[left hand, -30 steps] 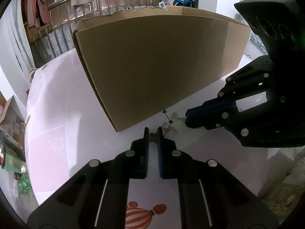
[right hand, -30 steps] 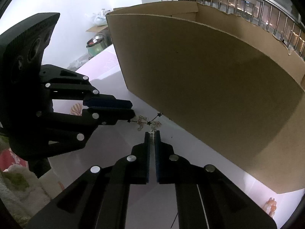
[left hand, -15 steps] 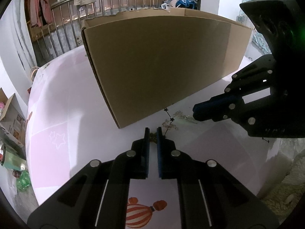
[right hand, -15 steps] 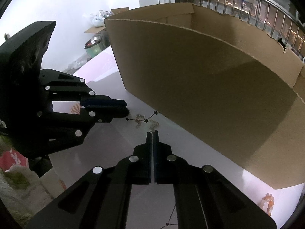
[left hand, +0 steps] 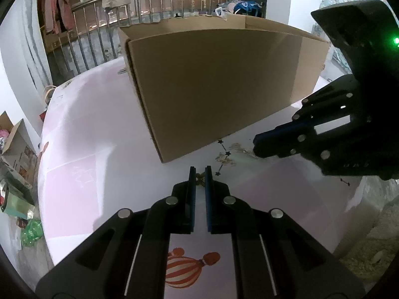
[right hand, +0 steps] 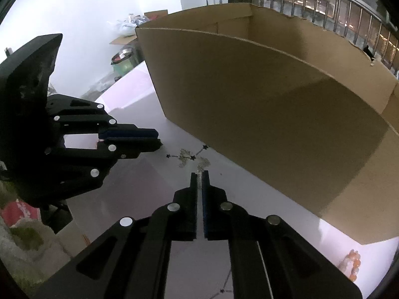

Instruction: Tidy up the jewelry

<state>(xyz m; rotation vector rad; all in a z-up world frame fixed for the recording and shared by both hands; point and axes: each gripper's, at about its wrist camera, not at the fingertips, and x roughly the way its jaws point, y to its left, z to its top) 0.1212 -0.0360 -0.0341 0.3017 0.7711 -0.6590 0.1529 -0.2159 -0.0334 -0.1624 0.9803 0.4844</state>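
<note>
Jewelry (left hand: 225, 155), a small tangle of pale links threaded on a thin dark chain with star charms, lies on the pale bench (left hand: 99, 164) just beside the foot of a large open cardboard box (left hand: 219, 82). In the left wrist view the tangle sits at about one o'clock from the left gripper (left hand: 200, 174), and its star chain runs on a diagonal from eleven o'clock down to five o'clock. A gold-toned bit of the same tangle is seen between the tips of the left gripper, whose jaws are drawn nearly together; it is judged to be pinched there, though actual pad contact cannot be confirmed. In the right wrist view the tangle (right hand: 192, 158) lies at twelve o'clock, just beyond the tips of the right gripper (right hand: 199, 174), whose jaws are parting slightly from a near-closed stance with a pale strand seen in the narrow gap between them. Both grippers are at the pile, so neither is clearly the nearer; they come at it from opposite sides, each tilted steeply down toward the bench. Separation of the pieces is judged to be the step in hand, with the box wall at twelve o'clock as the likely destination. An orange bead bracelet (right hand: 352, 265) lies well apart at four o'clock in the right view.
</note>
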